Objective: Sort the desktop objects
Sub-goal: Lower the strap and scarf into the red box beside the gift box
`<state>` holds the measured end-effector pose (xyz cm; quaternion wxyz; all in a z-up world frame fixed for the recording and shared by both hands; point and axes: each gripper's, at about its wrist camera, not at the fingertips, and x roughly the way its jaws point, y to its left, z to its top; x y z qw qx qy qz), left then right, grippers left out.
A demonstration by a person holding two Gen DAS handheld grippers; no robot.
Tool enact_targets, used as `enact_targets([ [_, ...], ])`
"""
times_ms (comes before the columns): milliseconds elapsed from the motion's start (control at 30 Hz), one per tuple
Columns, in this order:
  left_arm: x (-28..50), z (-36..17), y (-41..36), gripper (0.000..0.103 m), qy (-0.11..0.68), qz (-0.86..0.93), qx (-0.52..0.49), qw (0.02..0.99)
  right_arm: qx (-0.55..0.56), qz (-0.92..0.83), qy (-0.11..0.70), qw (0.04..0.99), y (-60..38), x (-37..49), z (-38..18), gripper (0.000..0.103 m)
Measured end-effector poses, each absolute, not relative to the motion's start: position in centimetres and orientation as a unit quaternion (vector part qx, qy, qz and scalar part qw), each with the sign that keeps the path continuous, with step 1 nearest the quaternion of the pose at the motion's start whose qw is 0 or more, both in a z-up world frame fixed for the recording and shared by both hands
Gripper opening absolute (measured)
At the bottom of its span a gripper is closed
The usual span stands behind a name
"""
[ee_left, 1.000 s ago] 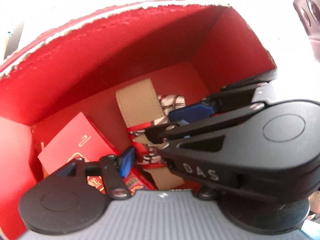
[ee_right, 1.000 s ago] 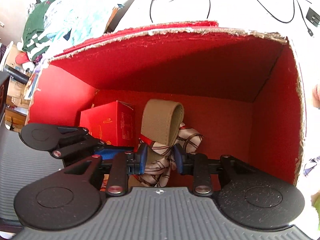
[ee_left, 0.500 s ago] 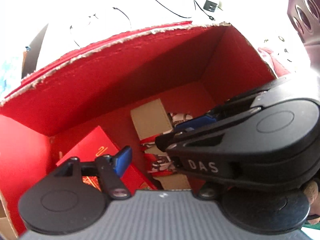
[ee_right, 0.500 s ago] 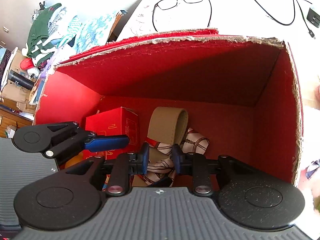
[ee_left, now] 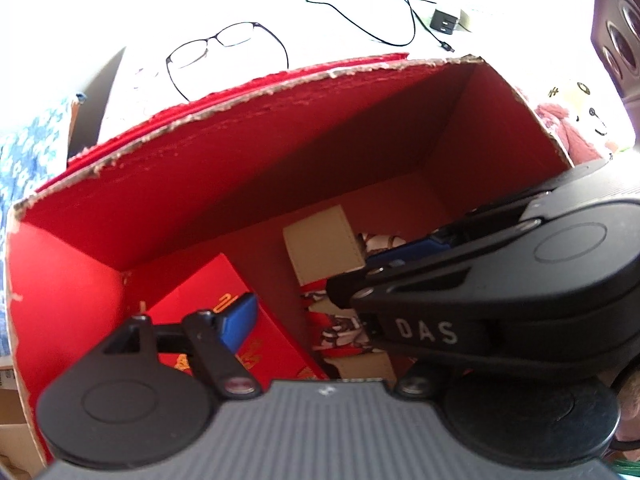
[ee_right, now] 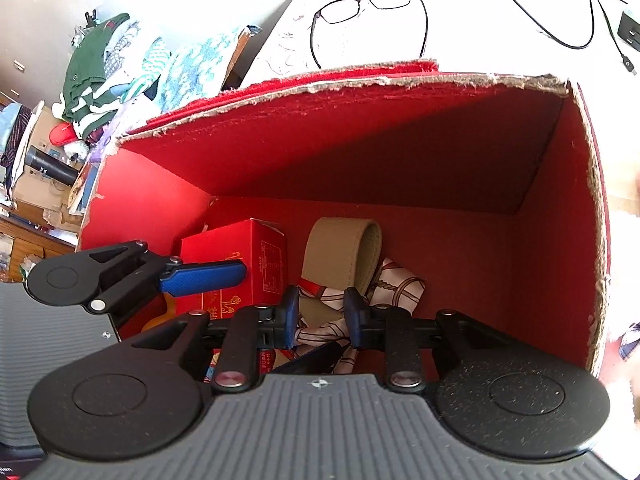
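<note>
A deep red cardboard box (ee_right: 560,240) with torn rims holds a small red carton (ee_right: 232,260), a tan strap (ee_right: 340,256) and a patterned scarf (ee_right: 400,288). My right gripper (ee_right: 320,316) is open and empty above the scarf, inside the box opening. My left gripper (ee_left: 312,316) is open and empty over the red carton (ee_left: 208,292); its blue finger (ee_right: 204,276) shows in the right wrist view. The right gripper's body (ee_left: 480,304) hides the left gripper's right finger.
Black-framed glasses (ee_right: 368,4) lie on the white desk behind the box. A black cable (ee_left: 360,16) and charger plug (ee_left: 444,22) lie further right. A pile of clothes (ee_right: 120,64) sits at the left. A plush toy (ee_left: 568,120) is right of the box.
Both grippers have risen and drawn back out of the box, empty. The strap and scarf lie on the box floor, farther below.
</note>
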<state>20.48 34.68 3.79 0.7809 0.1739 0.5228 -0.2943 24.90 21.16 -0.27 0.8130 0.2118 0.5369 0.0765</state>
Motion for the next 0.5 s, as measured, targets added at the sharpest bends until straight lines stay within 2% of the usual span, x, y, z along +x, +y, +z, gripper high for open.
enact_targets([
  [500, 20.46, 3.84, 34.97, 0.078, 0.524, -0.271, 0.176, 0.788, 0.206, 0.065, 0.535, 0.817, 21.12, 25.00, -0.30, 0.024],
])
